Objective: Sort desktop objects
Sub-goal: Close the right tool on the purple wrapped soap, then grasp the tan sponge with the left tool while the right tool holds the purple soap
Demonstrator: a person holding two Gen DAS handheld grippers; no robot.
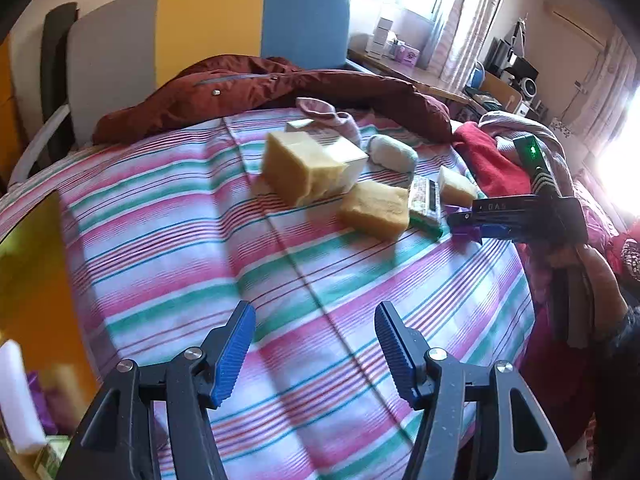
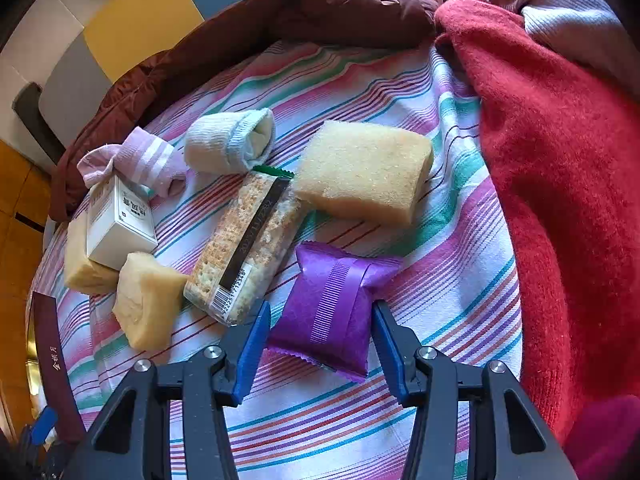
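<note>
Purple packet (image 2: pixel 334 312): glossy, pillow-shaped, a ribbed lighter band down its middle, crimped near edge, lying flat on the striped sheet (image 2: pixel 452 292) at the near middle of the right wrist view. Straddled by the right gripper (image 2: pixel 322 344), blue-padded fingers spread wide on either side; left pad close against the packet's left edge, right pad just beside its right corner, contact not certain. Seen from the left wrist view, right gripper (image 1: pixel 466 226) reaching in level from the right, low over the sheet, tips at the packet (image 1: pixel 460 224), a green light on its body, the holding hand (image 1: pixel 600 280) behind it at the right edge.

Just left of the packet, a clear cracker pack (image 2: pixel 246 252) with a black strip and barcode, lying lengthwise. Farther, a large yellow sponge (image 2: pixel 364 170); far left of that, a rolled pale sock (image 2: pixel 232 144) and a pink striped sock (image 2: pixel 136 160). At the left, a white box (image 2: pixel 120 220) resting on another sponge (image 2: pixel 82 264), a third sponge piece (image 2: pixel 146 300) nearer. Red garment (image 2: pixel 560 160) heaped along the right, maroon jacket (image 2: pixel 300 12) across the far side.

Left gripper (image 1: pixel 316 352) held above bare sheet at the near middle, spread wide, nothing between the pads, well apart from the cluster of objects.
</note>
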